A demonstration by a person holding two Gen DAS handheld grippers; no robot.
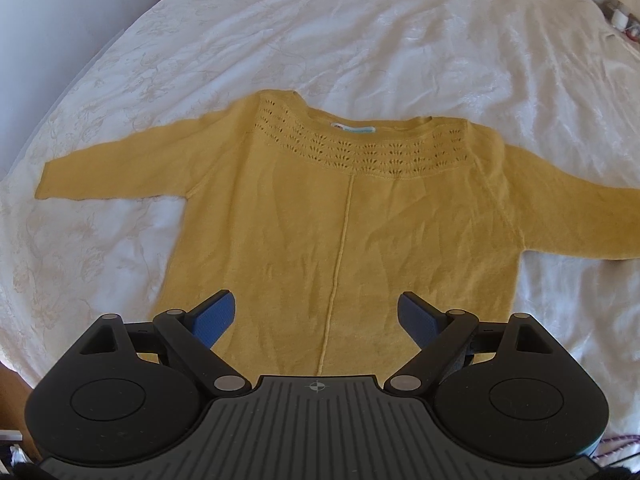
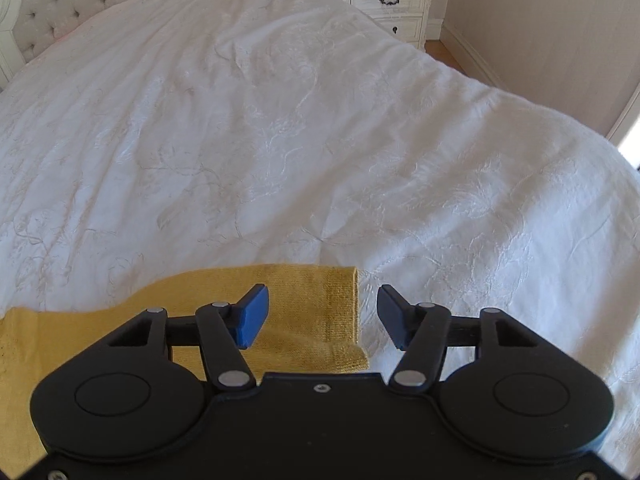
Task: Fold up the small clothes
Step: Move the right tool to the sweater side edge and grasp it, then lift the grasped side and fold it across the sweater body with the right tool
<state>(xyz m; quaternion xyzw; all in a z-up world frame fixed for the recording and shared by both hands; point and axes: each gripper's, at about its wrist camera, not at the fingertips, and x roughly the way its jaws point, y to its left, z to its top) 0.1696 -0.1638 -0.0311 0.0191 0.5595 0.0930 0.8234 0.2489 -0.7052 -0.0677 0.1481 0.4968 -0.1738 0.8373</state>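
Overhead, both claws agape above sweater [image 1: 340, 216].

I'm seeing mustard sweater [image 1: 340, 220]: soft matt knit, openwork yoke. Bedspread [image 1: 360, 40]: white embroidered cloth, faint sheen. Left hand-held gripper [image 1: 316, 316]: matt black plastic, textured blue pads [image 1: 214, 318].

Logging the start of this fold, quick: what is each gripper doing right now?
Left gripper: open, holding nothing, over the yellow sweater.
Right gripper: open, holding nothing, at the sleeve cuff.
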